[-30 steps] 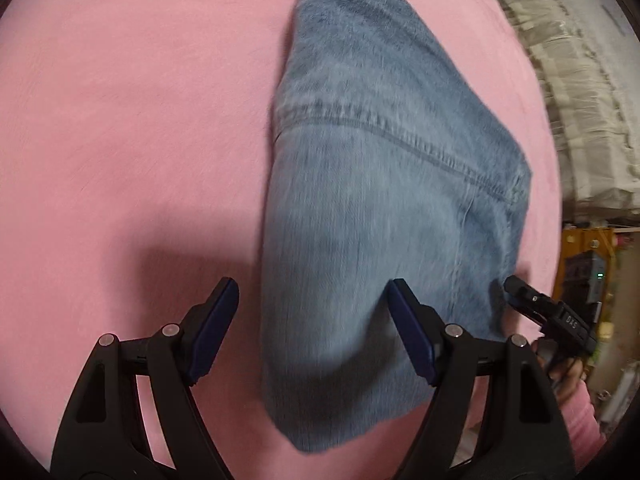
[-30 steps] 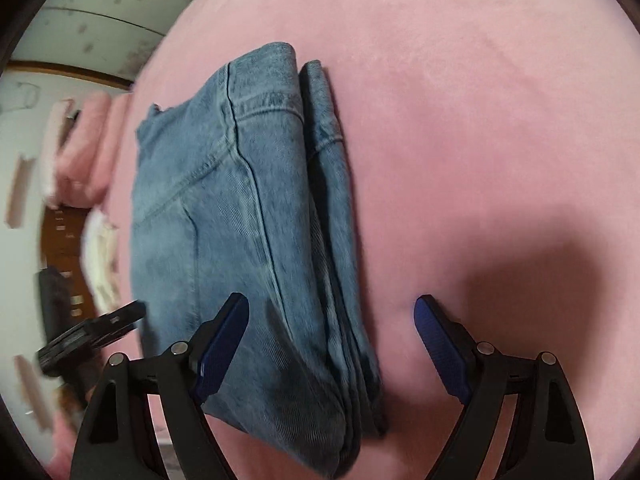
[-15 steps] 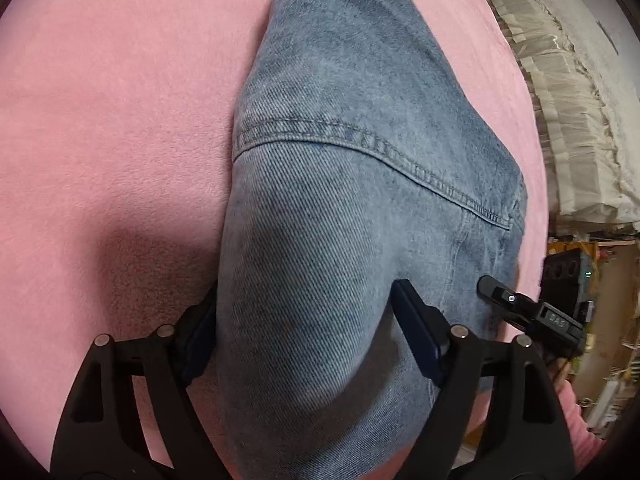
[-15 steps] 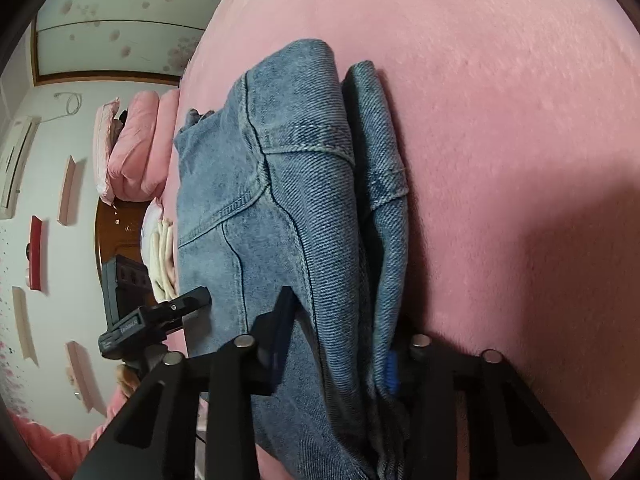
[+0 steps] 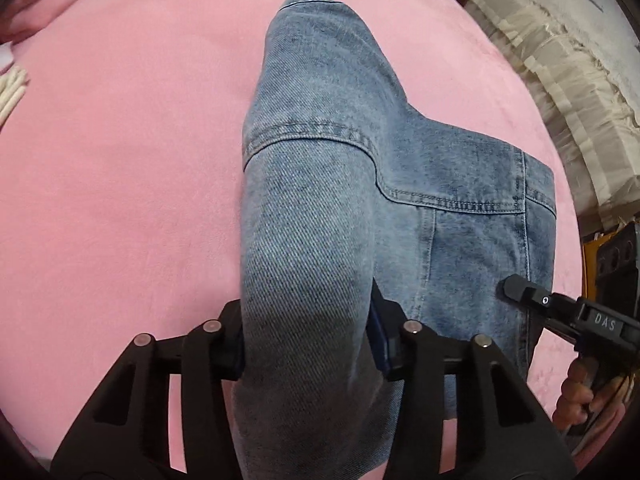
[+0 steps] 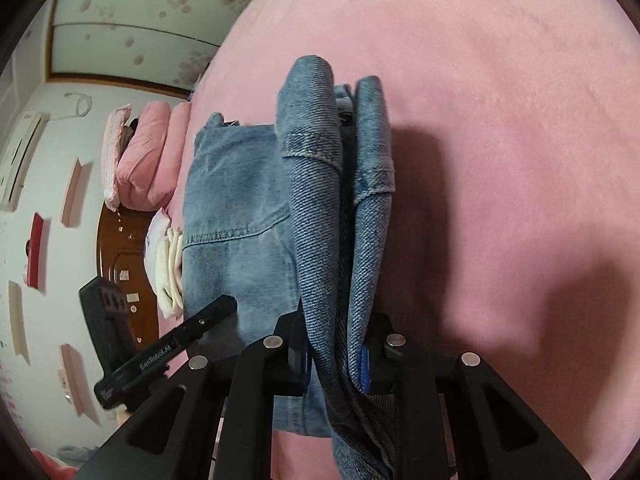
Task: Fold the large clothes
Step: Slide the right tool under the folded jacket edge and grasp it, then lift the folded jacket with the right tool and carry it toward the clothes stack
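Note:
Folded blue jeans (image 5: 460, 200) lie on a pink blanket (image 5: 120, 160). My left gripper (image 5: 306, 344) is shut on one thick edge of the jeans and lifts it into a ridge. My right gripper (image 6: 334, 354) is shut on the opposite edge of the jeans (image 6: 240, 200), with several denim layers bunched between its pads. The right gripper also shows at the right edge of the left wrist view (image 5: 516, 290). The left gripper shows at the lower left of the right wrist view (image 6: 216, 308).
The pink blanket (image 6: 500, 120) spreads wide around the jeans. Cream frilled bedding (image 5: 568, 80) lies beyond the bed's right edge. Pink pillows (image 6: 140, 160) and folded cream cloth (image 6: 168, 264) sit by a wooden headboard (image 6: 116, 256).
Both grippers were open beside the jeans a second ago. They have closed on the two opposite edges and raised them off the blanket.

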